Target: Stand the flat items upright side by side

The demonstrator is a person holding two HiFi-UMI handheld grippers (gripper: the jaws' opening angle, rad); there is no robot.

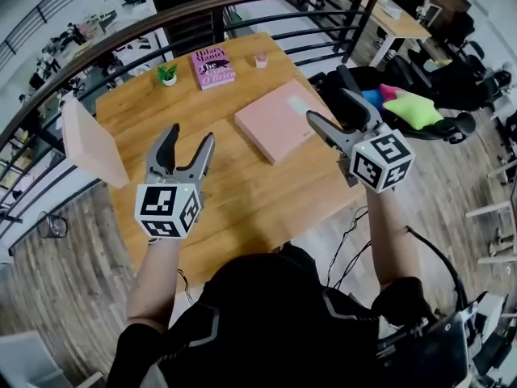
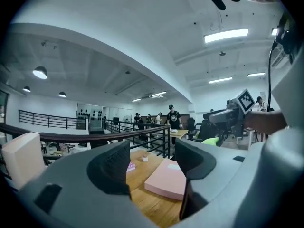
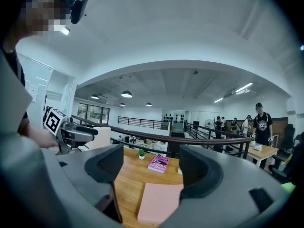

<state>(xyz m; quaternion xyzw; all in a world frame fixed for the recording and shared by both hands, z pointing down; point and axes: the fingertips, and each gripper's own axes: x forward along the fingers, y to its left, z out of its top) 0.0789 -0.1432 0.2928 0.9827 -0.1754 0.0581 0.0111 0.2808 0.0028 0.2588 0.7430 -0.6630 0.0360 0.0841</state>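
Your left gripper (image 1: 190, 133) and your right gripper (image 1: 326, 94) both hang above the near half of the wooden surface (image 1: 242, 192). Each has its fingers spread wide and nothing between them. Each gripper's own view shows only bare wood and the items beyond in the gap.

The relation that matters is between your right gripper and the pink flat item (image 1: 279, 120). It lies flat on the right half of the surface, just ahead and to the left of your right fingertips. It sits diagonally, with its edges slanted to the surface's edges and one corner pointing back toward you. The right gripper view shows it low in the gap between the fingers (image 3: 114, 165), so that hand is the nearer one and already lines up with it. Your left gripper is farther off, and from there the item lies ahead and to the right.

The titled book (image 1: 212, 67) also lies flat, well apart at the far side near the small plant (image 1: 168, 73). Neither hand is close to it.

A pale slab (image 1: 93, 144) stands upright at the left edge of the surface, just to the left of your left gripper. It looks like the place to line the others up beside. So the pink flat item probably has to be tipped up on an edge and carried leftward, across the front of your left hand.
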